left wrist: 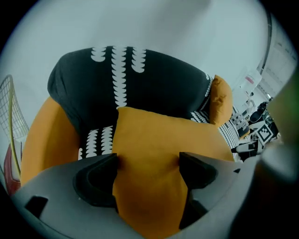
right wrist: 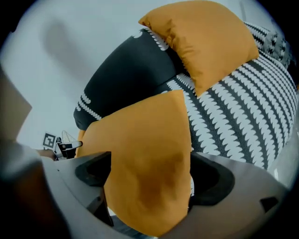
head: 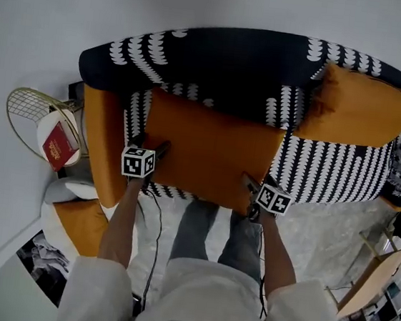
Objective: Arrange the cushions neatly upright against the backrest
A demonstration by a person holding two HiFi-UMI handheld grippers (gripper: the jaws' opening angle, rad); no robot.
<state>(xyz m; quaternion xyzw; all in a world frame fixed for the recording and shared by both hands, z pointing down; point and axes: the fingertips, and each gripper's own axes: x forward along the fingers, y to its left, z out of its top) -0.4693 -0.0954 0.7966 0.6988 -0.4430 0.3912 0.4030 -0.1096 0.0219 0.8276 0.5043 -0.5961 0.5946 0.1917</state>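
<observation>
Both spread wide: left claw (head: 157,148) and right claw (head: 249,185) straddle the front edge of the big cushion (head: 209,146), which lies flat on the sofa (head: 329,171) seat. The risk is a shallow pinch on loose fabric — it could slip and flop short of the backrest (head: 226,65).

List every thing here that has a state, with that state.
Middle cushion: lying on the seat, front edge between both grippers' jaws.
Right-end cushion: leaning tilted against the backrest.
Left gripper: open, cushion edge between its jaws.
Right gripper: open, cushion corner between its jaws.
</observation>
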